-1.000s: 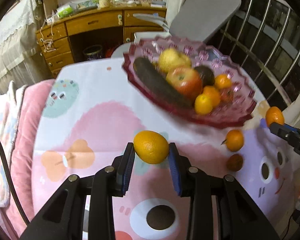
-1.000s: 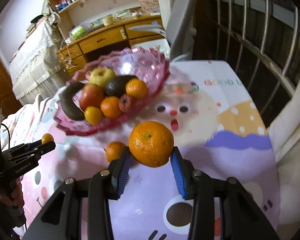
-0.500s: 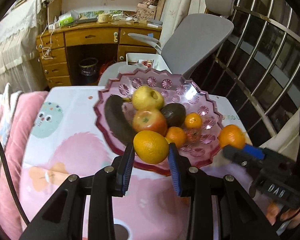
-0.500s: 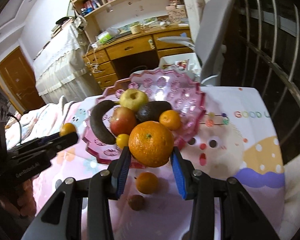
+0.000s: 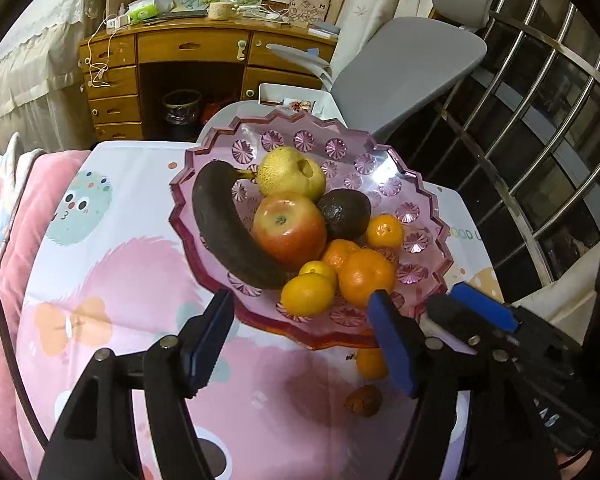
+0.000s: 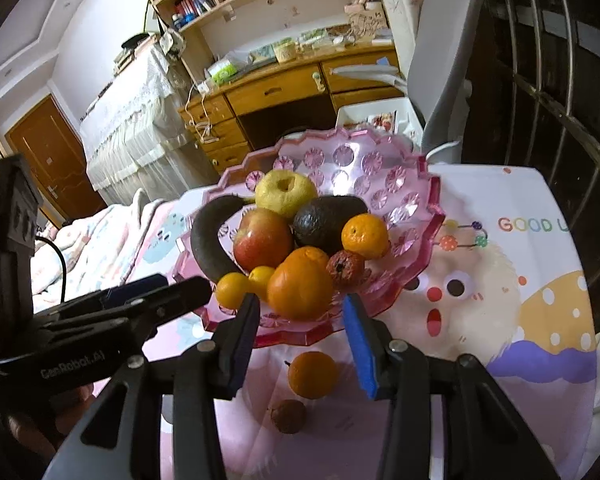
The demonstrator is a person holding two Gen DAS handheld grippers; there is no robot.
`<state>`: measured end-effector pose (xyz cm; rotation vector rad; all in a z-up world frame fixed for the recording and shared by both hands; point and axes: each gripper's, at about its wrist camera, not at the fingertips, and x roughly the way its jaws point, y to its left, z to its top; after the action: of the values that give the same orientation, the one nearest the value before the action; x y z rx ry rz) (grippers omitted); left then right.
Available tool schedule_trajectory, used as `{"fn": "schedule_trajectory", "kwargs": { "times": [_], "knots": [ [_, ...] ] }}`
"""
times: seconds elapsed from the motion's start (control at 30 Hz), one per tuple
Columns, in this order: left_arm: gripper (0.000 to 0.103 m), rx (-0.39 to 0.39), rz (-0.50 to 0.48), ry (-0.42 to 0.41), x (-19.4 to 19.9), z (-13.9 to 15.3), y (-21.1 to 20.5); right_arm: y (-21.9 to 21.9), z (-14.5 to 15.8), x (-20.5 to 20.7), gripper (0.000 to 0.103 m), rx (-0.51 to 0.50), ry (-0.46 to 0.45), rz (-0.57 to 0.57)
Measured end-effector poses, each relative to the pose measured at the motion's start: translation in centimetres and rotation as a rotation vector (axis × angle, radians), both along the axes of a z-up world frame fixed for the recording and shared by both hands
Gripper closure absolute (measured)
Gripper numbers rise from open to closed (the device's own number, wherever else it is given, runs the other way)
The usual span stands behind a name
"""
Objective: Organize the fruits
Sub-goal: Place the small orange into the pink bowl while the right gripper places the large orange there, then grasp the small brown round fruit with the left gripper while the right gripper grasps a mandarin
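A pink glass fruit bowl (image 5: 416, 200) (image 6: 412, 184) holds a dark banana (image 5: 224, 232), a pear, a red apple (image 5: 288, 228), an avocado and several oranges. A small orange (image 5: 307, 295) and a large orange (image 5: 365, 277) (image 6: 300, 288) lie at its near rim. My left gripper (image 5: 306, 340) is open and empty in front of the rim. My right gripper (image 6: 302, 340) is open and empty, its jaws either side of the large orange. An orange (image 6: 312, 374) and a brown fruit (image 6: 288, 416) lie on the cloth below the bowl.
The bowl stands on a table with a pink cartoon cloth (image 5: 112, 264). A grey office chair (image 5: 404, 68) and a wooden desk (image 5: 188, 64) stand behind it. A metal railing (image 5: 540, 128) runs along the right. A bed lies at the left.
Both grippers have opened and let go of their oranges, which now lie at the bowl's near rim. Both grippers were shut on them half a second ago.
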<state>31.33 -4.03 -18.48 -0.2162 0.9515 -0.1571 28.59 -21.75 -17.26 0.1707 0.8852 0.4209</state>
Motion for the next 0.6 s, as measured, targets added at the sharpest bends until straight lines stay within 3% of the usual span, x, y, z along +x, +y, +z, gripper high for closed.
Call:
{"fn": "schedule_trajectory", "kwargs": {
  "times": [0.1,0.3,0.6],
  "knots": [
    [0.029,0.003,-0.003,0.021,-0.5,-0.1,0.4,-0.5,0.4,-0.5,0.058,-0.010,-0.012,-0.010],
    [0.028,0.012,-0.030,0.067,-2.4,-1.2,0.9,-1.5,0.3,-1.5,0.058,-0.030,0.000,-0.027],
    [0.025,0.007,-0.152,0.065,-4.7,-2.7,-1.3,-2.7,-2.0,-1.9,0.058,0.015,0.120,-0.039]
  ]
}}
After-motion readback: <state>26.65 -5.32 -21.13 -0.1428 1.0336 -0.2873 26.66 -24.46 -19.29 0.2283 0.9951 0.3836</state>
